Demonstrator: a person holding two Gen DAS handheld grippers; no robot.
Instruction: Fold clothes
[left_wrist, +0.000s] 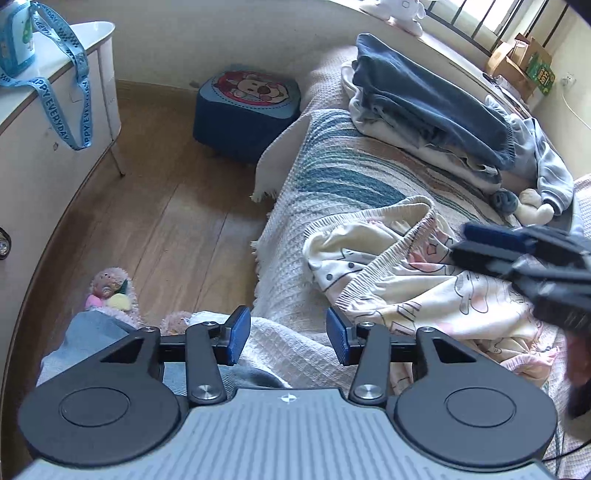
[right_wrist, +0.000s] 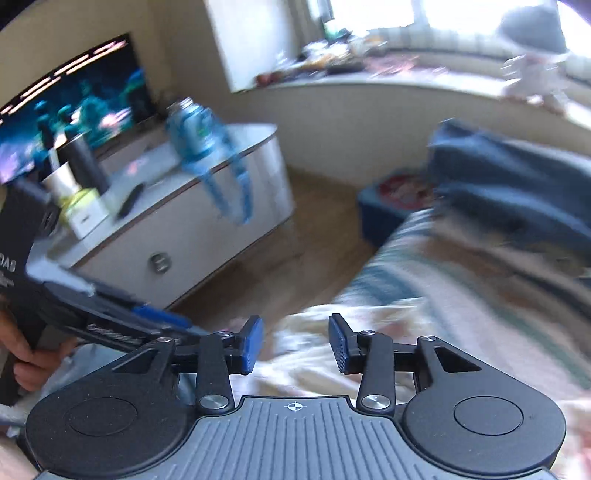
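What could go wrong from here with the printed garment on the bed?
1. Both grippers, left and right, are open and hold nothing, while the garment lies crumpled near the bed edge; a careless pull could drag it to the floor.
2. The right wrist view is motion-blurred, so a fast grab may pinch the bedspread too.

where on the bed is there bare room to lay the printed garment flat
The striped blanket is bare between the folded clothes stack and the crumpled printed garment. A narrower strip runs along the bed's floor-side edge. It is crowded by the rolled socks and the right gripper.
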